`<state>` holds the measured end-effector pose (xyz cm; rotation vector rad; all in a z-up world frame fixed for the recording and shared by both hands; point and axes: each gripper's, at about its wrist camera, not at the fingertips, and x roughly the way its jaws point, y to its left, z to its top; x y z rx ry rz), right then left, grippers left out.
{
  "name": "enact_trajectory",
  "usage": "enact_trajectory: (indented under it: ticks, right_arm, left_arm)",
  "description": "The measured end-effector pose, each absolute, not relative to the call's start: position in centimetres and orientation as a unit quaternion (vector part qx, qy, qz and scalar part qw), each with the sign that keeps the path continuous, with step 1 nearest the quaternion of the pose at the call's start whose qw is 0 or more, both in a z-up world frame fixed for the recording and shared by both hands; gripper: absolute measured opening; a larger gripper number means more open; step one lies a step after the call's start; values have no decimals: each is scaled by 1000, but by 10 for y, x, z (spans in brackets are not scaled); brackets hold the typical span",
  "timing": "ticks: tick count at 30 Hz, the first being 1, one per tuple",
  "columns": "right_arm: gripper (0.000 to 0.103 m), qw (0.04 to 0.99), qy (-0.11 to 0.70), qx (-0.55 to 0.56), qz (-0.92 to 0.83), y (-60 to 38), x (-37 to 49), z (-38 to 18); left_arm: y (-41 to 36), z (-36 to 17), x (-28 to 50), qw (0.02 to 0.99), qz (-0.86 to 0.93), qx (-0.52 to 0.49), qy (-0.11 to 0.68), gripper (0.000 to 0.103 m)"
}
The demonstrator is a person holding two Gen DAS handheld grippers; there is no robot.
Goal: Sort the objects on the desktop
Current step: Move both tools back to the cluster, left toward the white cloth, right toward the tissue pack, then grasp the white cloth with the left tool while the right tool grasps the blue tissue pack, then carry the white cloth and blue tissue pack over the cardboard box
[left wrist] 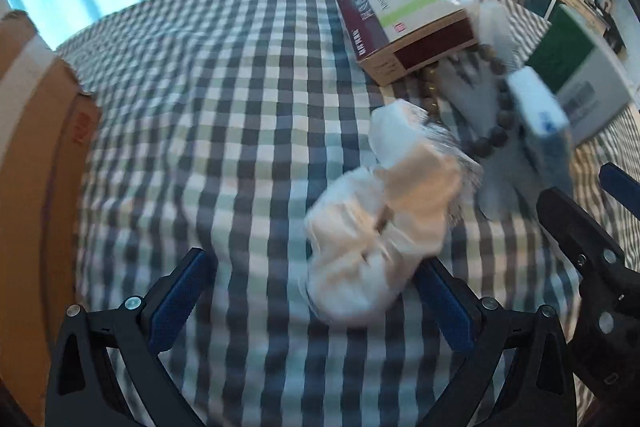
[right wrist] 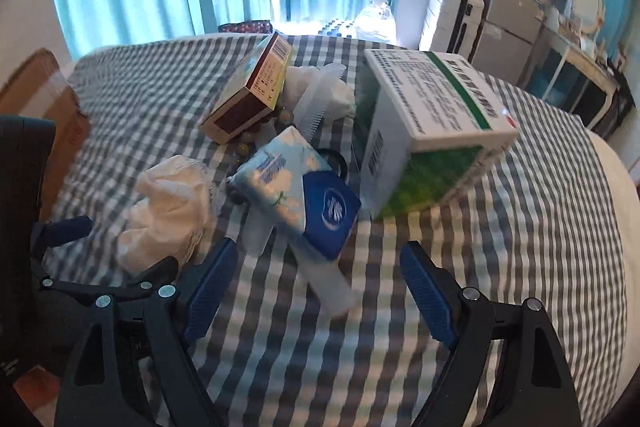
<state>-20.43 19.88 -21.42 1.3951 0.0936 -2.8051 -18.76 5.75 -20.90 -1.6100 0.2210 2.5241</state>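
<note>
A crumpled white plastic bag (left wrist: 376, 223) lies on the checked cloth just ahead of my open left gripper (left wrist: 316, 295), close to its right finger; it also shows in the right wrist view (right wrist: 168, 211). Behind it lie a maroon box (left wrist: 404, 19), a string of brown beads (left wrist: 492, 135), a blue tissue pack (left wrist: 544, 115) and a green-and-white box (left wrist: 580, 75). My right gripper (right wrist: 316, 291) is open and empty, just short of the tissue pack (right wrist: 304, 187). The green-and-white box (right wrist: 424, 123), the maroon box (right wrist: 252, 95) and a white comb (right wrist: 316, 107) sit beyond.
A brown cardboard box (left wrist: 36, 163) stands at the left edge of the checked cloth (left wrist: 224, 107). My right gripper's arm shows at the right of the left wrist view (left wrist: 592, 259). Curtains, a white suitcase (right wrist: 452, 15) and shelves stand behind.
</note>
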Motion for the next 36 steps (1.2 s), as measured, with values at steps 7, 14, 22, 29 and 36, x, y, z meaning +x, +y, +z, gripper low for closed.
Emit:
enact_trajectory:
  ticks: [7, 14, 22, 29, 36]
  right_arm:
    - [44, 20, 21, 465, -885, 205, -234, -238]
    - [19, -6, -21, 453, -891, 229, -218, -230]
    - [19, -17, -80, 438, -895, 254, -174, -195]
    - [19, -9, -138, 408, -902, 267, -126, -145]
    - [19, 25, -131, 374, -918, 249, -82, -91]
  left_arm:
    - [59, -214, -200, 88, 855, -508, 58, 95]
    - [52, -189, -195, 115, 851, -512, 32, 20]
    - [29, -142, -150, 120, 857, -501, 13, 18]
    - [18, -85, -113, 134, 873, -469, -3, 18]
    - [16, -27, -84, 153, 896, -417, -14, 18]
